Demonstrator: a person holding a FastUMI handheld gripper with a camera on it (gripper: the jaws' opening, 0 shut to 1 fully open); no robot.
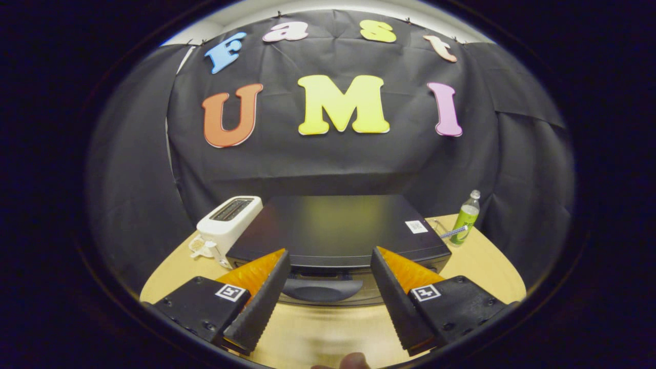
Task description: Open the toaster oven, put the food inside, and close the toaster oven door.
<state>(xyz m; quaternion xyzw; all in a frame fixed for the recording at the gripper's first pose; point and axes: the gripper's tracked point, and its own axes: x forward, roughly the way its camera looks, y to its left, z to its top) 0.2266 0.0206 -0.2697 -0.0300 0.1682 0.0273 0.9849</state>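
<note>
Two spread, empty fingers of the hand-held gripper (328,302) flank the black box-shaped toaster oven's (338,230) dark curved door handle (322,290), lying crosswise at twelve o'clock on the pale wooden desk (318,333).

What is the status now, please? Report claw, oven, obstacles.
Claw open, holding nothing. Toaster oven door handle between fingers, door closed. White toaster beside it, bottle other side; neither blocks handle.

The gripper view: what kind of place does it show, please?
Probably a staged kitchen booth: a black toaster oven and white toaster on a wooden table, cloth-walled. The open gripper faces the oven door.
</note>
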